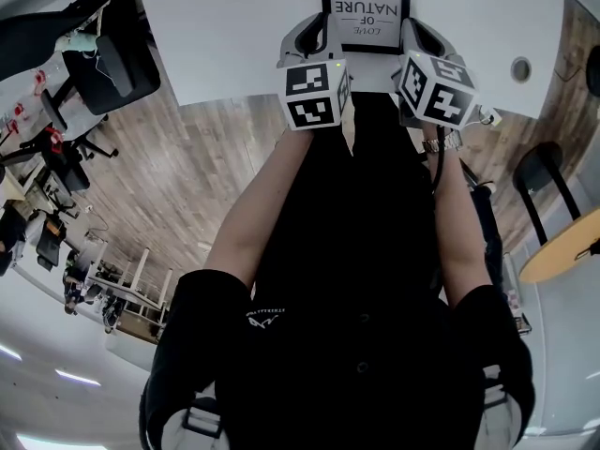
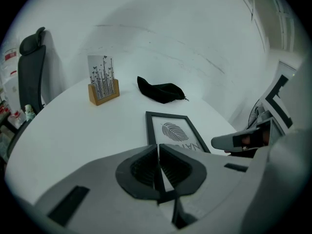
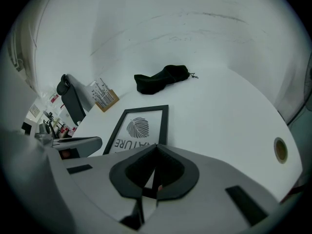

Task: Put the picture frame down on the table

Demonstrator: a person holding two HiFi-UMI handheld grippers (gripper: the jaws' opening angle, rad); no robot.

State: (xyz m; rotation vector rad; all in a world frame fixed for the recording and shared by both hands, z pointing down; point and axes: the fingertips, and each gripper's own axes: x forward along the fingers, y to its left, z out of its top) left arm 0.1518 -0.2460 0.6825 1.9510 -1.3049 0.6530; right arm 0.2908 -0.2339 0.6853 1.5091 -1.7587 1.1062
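A black picture frame with a leaf print and the words "LOVE OF NATURE" lies flat, on or just over the white table, near its front edge. My left gripper is shut on the frame's near left corner. In the left gripper view the frame has its black left edge running in between the closed jaws of that gripper. My right gripper is shut on the near right corner. In the right gripper view the frame has its right edge ending between the jaws of that gripper.
A black cloth pouch lies beyond the frame. A wooden card stand sits at the far left, with a black office chair past the table's edge. A round cable hole is in the table at the right.
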